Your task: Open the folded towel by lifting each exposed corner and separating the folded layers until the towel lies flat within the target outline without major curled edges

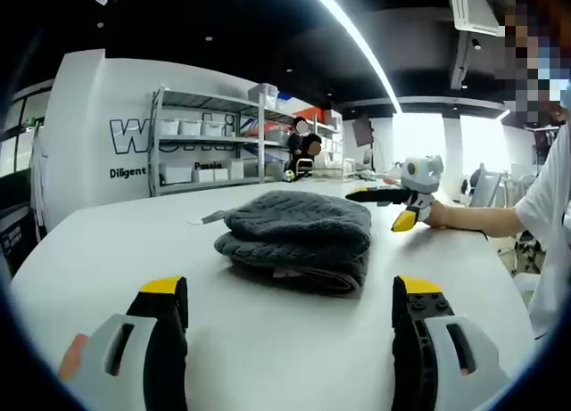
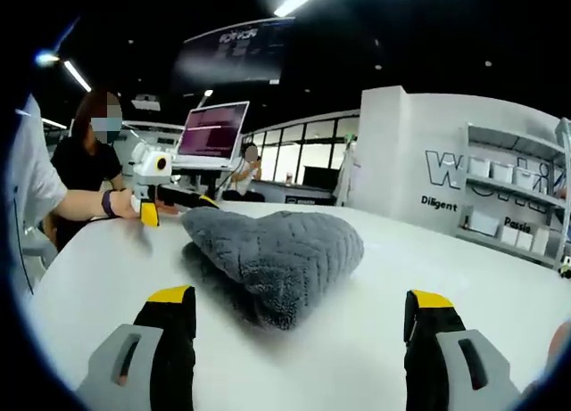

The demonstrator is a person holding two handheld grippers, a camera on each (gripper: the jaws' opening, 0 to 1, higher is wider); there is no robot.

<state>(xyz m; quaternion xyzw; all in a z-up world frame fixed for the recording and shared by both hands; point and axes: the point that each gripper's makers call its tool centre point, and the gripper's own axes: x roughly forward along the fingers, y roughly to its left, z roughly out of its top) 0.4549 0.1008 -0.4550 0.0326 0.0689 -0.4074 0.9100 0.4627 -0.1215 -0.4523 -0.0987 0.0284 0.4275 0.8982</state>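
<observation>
A folded grey towel (image 1: 299, 242) lies on a white table (image 1: 107, 242), its layers stacked. The left tongs (image 1: 290, 308) hover just short of it, jaws spread wide and empty. Across the towel, the right tongs (image 2: 299, 317) likewise stand spread above the table, facing the towel's plump folded end.

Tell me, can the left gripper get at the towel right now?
Probably yes. The left gripper is open, facing the folded towel across bare table, with nothing between them.
</observation>
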